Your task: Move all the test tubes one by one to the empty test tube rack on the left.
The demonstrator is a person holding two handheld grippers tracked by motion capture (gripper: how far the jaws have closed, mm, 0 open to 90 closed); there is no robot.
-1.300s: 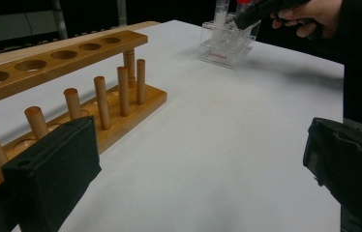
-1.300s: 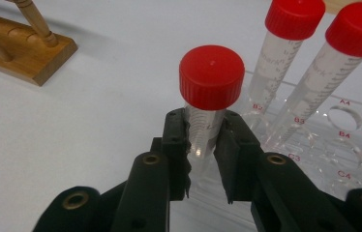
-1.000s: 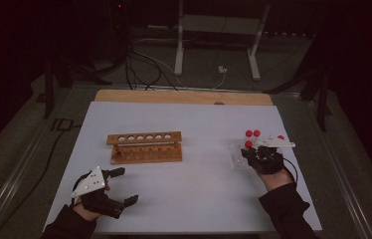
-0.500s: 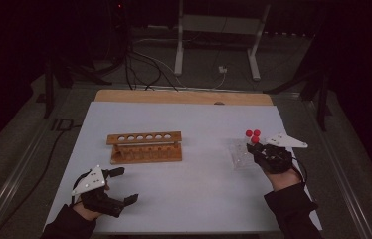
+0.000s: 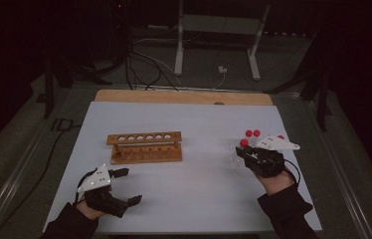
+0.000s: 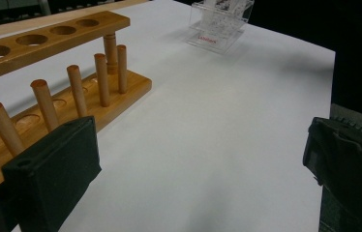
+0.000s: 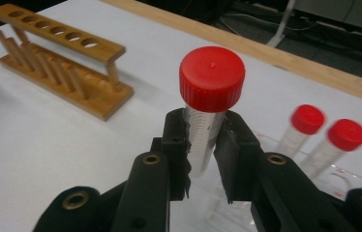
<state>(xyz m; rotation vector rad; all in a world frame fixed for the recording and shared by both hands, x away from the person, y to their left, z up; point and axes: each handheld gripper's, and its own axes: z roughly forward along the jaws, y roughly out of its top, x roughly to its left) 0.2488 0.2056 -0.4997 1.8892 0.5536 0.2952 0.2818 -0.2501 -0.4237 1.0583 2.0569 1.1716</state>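
Right gripper (image 7: 203,140) lifted, jaws pinching red-capped tube (image 7: 208,111), lower end hidden, left gripper (image 5: 119,186) jaws spread.

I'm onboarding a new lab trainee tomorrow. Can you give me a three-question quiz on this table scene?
1. True or false: the right gripper is shut on a red-capped tube.
2. How many holes run along the top bar of the wooden rack? A) four B) six C) eight
3. In the right gripper view, how many other red-capped tubes stand in the clear holder behind the held one?

Key: 1. True. 2. B, six. 3. Two; the left gripper waits open, holding nothing.
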